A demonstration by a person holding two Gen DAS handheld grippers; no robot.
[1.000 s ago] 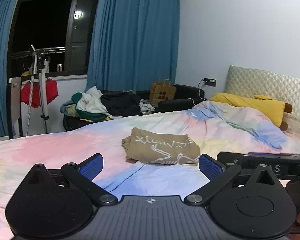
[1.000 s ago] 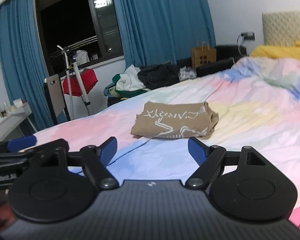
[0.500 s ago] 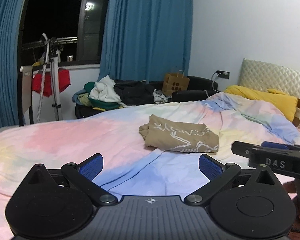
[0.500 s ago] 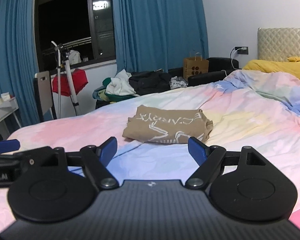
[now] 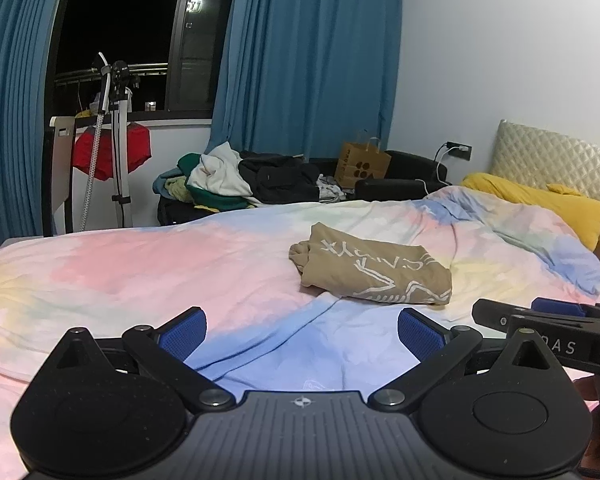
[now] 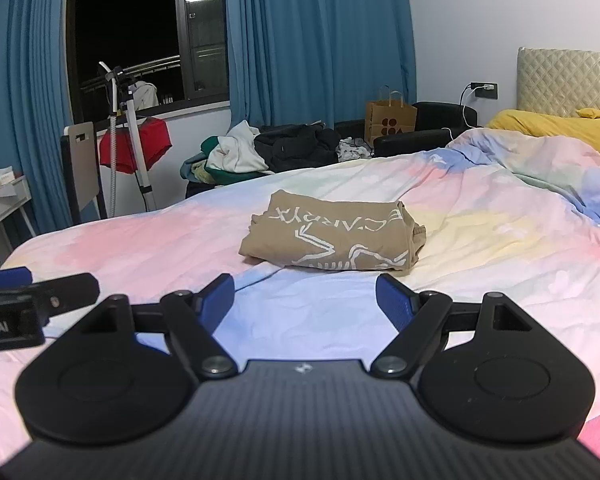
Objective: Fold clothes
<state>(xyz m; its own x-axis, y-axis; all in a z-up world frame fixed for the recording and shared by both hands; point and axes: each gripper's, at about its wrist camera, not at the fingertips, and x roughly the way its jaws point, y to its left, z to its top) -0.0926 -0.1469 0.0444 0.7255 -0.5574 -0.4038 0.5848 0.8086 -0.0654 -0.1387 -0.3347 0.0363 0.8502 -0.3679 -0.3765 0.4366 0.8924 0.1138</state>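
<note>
A tan shirt [image 5: 370, 270] with a white skeleton print lies folded into a compact rectangle on the pastel bedspread [image 5: 140, 272]. It shows in the right wrist view too, as the tan shirt [image 6: 332, 236] straight ahead. My left gripper [image 5: 302, 330] hovers open over the bedspread, well short of the shirt, nothing between its blue pads. My right gripper [image 6: 305, 300] is likewise open and empty, a short way in front of the shirt. Each gripper shows at the other view's edge.
A heap of unfolded clothes [image 5: 236, 180] sits on a dark sofa behind the bed, beside a brown paper bag [image 5: 362, 164]. A garment steamer stand [image 5: 116, 148] and a red garment [image 5: 112, 154] stand by the window. A yellow pillow [image 5: 540, 204] lies by the headboard.
Both grippers have drawn back and shifted a little; the folded shirt has slid rightward in the left view. The shirt itself has not moved. Both grippers stay open.
</note>
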